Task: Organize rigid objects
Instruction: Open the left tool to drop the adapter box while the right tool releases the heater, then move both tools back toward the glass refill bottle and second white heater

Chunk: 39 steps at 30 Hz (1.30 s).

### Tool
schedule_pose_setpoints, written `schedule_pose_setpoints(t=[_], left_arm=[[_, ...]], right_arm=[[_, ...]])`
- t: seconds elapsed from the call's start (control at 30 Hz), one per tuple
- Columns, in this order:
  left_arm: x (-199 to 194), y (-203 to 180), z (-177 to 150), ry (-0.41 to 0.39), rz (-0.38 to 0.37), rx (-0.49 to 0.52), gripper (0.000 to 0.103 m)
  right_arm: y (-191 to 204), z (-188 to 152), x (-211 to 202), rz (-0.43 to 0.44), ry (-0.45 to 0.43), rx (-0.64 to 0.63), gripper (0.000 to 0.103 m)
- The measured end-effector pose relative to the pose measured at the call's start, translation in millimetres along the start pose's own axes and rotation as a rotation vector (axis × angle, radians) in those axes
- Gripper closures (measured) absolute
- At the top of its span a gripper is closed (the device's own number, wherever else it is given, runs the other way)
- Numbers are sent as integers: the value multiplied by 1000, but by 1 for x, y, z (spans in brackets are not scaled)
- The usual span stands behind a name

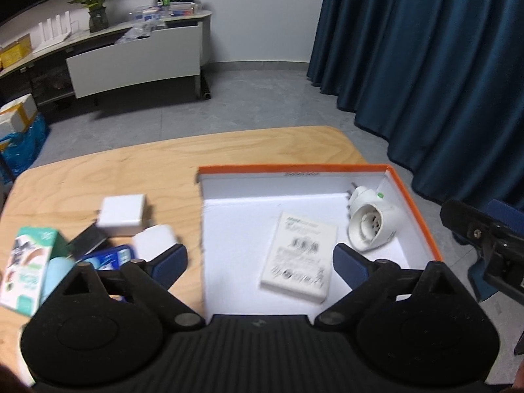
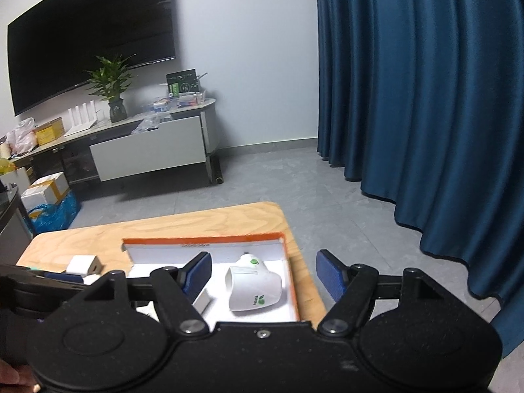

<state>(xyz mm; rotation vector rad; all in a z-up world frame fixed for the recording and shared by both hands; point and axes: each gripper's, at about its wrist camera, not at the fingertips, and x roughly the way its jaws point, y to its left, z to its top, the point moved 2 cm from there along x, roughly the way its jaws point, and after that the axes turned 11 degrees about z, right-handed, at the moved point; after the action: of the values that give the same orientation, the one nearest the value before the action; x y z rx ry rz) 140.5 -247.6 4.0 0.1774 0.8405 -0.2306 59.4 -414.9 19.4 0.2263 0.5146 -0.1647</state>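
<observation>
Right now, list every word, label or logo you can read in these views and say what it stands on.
White plug adapter: green leaf logo with a short green word, too blurred to read.
Flat white box in the orange-rimmed tray: printed lines and barcodes, blurred.
Green and white carton on the table: lettering blurred.
Dark box on the far cabinet: too small.
Nothing reads clearly.
</observation>
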Motion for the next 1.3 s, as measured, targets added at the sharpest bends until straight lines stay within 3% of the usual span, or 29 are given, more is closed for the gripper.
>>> schedule_pose_setpoints(t=[0.47,1.3], left_arm=[[-34,38,-18,-26,32,-65,3],[-49,110,-49,-28,109,-150,3]], right_arm=[[40,-13,-12,60,46,-31,15],[113,-31,-6,173,109,-108,15]])
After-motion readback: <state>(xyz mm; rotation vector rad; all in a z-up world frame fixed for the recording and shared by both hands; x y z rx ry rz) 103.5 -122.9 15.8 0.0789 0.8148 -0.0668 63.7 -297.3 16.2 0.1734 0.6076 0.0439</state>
